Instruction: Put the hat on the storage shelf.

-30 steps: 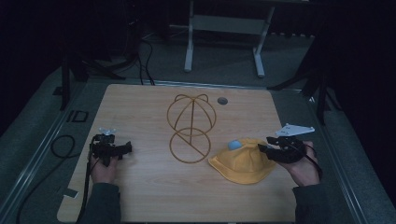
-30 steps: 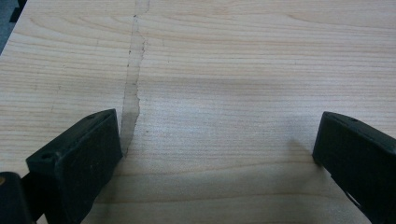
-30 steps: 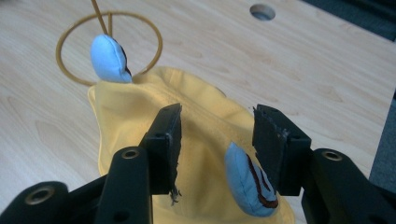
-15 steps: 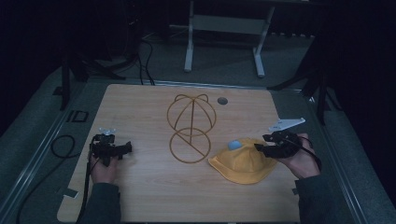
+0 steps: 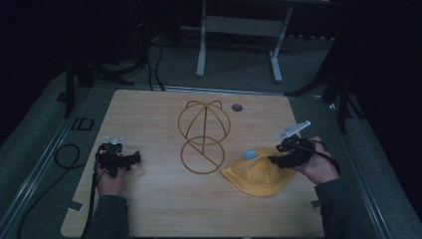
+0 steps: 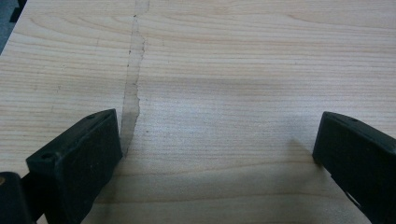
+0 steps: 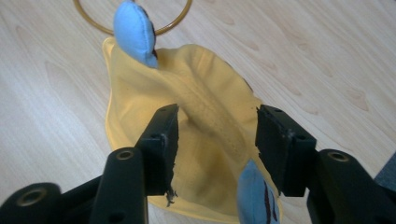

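Note:
A yellow cloth hat with small blue ears lies flat on the wooden table, right of centre. My right gripper reaches in from the right over the hat's edge. In the right gripper view its jaws stand open astride a raised fold of the yellow hat, right gripper, pads not pressing the cloth. One blue ear sticks up at the far end and another lies near the right jaw. My left gripper rests at the table's left, open over bare wood.
A golden wire hat frame stands mid-table, just left of the hat, its ring touching the hat's far edge. A dark round hole sits near the back edge. A cable loops off the left side. A tape seam crosses the wood.
My right gripper has shifted a little to the left and farther over the hat. The hat, the wire frame and my left gripper have stayed where they were.

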Demonstrator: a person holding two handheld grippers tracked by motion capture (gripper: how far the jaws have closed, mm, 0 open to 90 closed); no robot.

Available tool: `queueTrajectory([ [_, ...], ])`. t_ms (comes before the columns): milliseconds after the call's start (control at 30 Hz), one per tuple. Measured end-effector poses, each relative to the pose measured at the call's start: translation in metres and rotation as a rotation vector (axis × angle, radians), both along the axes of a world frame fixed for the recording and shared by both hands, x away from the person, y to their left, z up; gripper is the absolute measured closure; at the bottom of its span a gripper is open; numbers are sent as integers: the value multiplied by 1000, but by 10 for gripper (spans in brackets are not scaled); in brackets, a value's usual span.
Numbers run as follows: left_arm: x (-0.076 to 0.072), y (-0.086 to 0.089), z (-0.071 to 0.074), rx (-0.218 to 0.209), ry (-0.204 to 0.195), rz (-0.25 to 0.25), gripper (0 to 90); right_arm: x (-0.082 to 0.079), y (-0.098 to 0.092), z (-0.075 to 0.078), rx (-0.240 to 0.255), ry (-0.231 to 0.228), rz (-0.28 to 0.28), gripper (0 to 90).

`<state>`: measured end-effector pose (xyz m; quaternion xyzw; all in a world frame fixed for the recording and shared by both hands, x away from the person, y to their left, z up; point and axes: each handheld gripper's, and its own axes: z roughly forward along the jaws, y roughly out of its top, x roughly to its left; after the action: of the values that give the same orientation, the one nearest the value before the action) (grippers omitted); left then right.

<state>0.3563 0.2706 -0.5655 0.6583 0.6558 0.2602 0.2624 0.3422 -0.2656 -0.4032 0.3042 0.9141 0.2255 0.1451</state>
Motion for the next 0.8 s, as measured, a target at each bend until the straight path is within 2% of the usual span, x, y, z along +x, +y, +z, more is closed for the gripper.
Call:
queueTrajectory([
  [233, 0, 0, 0, 0, 0, 0, 11, 5, 6, -3, -41, 32, 57, 514],
  [633, 0, 0, 0, 0, 0, 0, 11, 16, 13, -2, -130, 61, 156, 504],
  [800, 0, 0, 0, 0, 0, 0, 11, 20, 16, 0, -149, 78, 192, 501],
])
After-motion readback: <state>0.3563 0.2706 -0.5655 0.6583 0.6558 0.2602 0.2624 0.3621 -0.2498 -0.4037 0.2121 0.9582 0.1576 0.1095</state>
